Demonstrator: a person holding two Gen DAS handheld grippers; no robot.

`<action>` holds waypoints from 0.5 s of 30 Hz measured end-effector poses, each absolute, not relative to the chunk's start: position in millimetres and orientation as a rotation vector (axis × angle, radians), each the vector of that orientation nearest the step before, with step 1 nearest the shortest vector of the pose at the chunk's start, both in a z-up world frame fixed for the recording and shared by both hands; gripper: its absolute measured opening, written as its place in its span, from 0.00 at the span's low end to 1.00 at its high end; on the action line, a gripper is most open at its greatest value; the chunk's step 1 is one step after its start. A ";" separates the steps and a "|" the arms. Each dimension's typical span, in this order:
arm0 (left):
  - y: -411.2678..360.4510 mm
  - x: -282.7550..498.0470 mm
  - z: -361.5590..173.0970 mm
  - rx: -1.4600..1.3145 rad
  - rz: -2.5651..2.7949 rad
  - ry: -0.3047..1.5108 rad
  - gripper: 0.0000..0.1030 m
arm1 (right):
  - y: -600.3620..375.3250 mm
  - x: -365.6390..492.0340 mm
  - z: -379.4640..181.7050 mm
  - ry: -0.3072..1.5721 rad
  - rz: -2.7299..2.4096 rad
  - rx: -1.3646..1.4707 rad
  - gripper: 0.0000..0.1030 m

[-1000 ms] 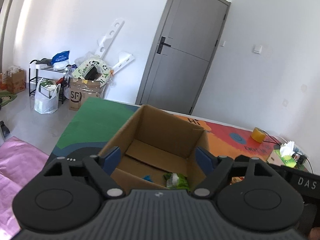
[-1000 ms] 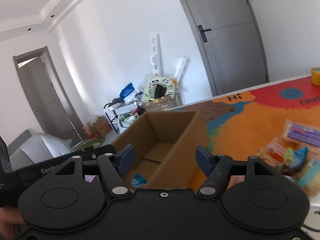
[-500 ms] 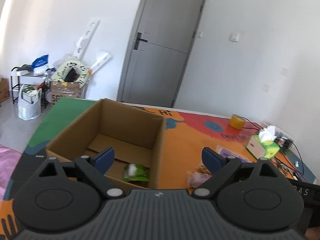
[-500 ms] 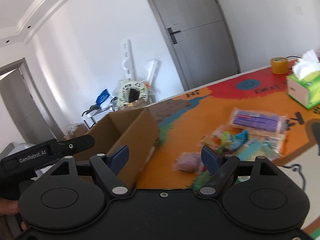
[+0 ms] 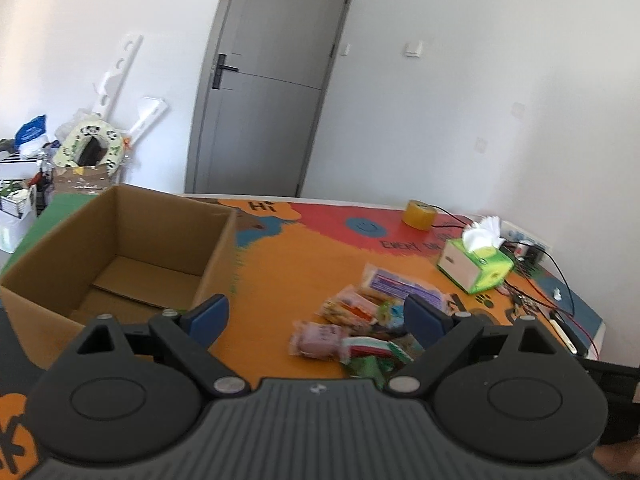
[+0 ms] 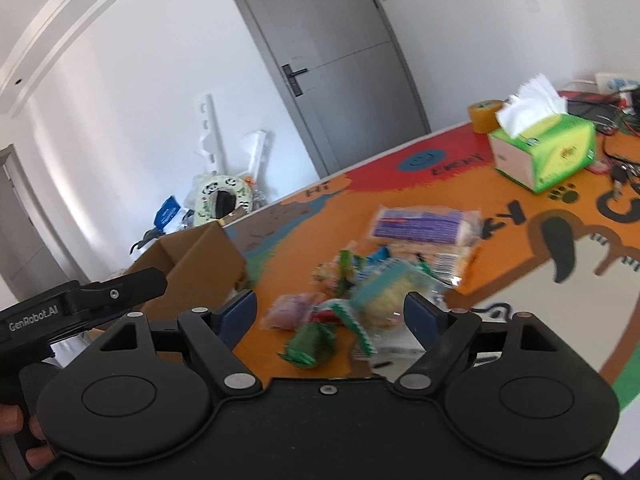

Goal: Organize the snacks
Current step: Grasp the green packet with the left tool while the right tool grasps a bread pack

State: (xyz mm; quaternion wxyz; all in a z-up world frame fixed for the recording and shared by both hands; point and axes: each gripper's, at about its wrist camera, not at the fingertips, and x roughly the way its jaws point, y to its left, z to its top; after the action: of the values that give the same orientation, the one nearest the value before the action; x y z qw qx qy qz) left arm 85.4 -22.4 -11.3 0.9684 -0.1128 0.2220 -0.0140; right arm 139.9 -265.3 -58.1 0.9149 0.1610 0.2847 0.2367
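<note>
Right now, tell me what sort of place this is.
Probably a room in a home, used partly for storage: a grey door in plain white walls, household clutter piled against the wall, and a table with a colourful cartoon mat holding snack packets.

left gripper (image 5: 316, 314): black linkage arms, blue pads, grey ribbed housing, silver pivot pins | right gripper (image 6: 330, 310): black body, blue pads, round caps | white "GenRobot.AI" lettering on the left gripper
</note>
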 end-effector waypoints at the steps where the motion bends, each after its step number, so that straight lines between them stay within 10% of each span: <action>1: -25.8 86.8 -12.5 -0.220 -0.038 0.455 0.91 | -268.7 140.3 -60.3 0.590 0.481 0.334 0.78; 15: -54.9 113.2 -44.4 -0.195 -0.086 0.542 0.88 | -284.1 152.2 -87.5 0.635 0.440 0.353 0.78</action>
State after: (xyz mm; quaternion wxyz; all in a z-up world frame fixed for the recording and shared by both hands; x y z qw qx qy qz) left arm 113.2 -54.9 -44.4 0.9579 -0.0962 0.2672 -0.0423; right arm 152.2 -284.1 -87.5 0.9112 0.1711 0.3080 0.2133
